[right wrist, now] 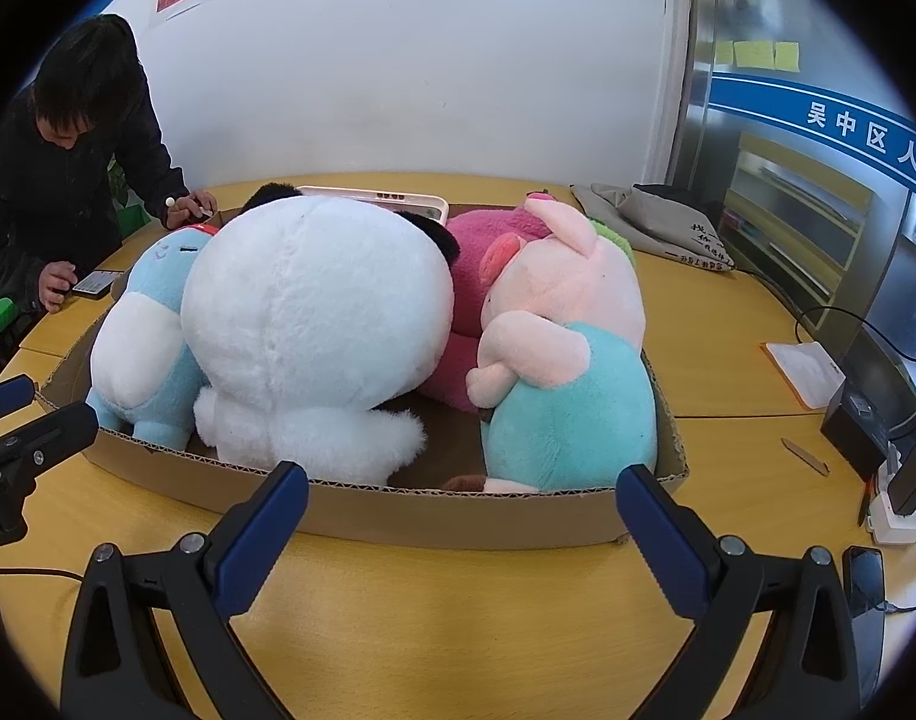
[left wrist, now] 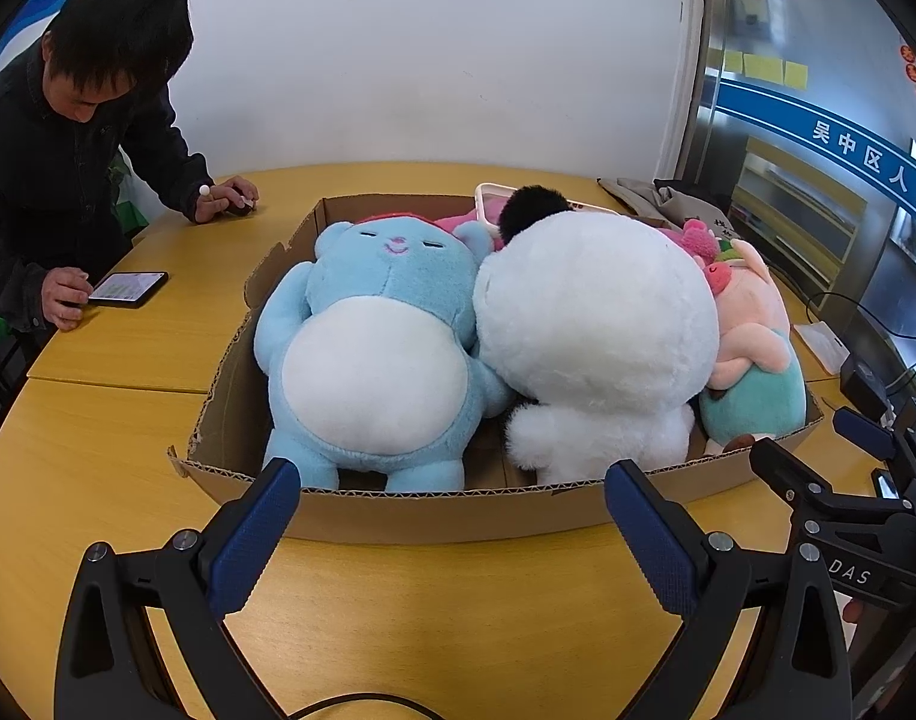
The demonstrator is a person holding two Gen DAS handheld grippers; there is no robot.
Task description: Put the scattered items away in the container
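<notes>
The left gripper (left wrist: 449, 516) is hovering above the yellow table (left wrist: 128, 468) with its jaws spread wide and holding nothing. Straight ahead of its fingertips a shallow cardboard box (left wrist: 434, 510) is sitting with its near wall just beyond them. A blue bear plush (left wrist: 374, 348) is lying on its back beyond the left jaw, pressing against a white panda plush (left wrist: 595, 336) beyond the right jaw.

The right gripper (right wrist: 460, 516) is likewise hanging with jaws spread and gripping nothing, facing the same box. Beyond its right jaw a pink pig plush in teal (right wrist: 565, 372) is leaning on a magenta plush (right wrist: 487, 258). Far off past the left jaw, a person in black (right wrist: 68, 180) is touching a phone (right wrist: 98, 282)
</notes>
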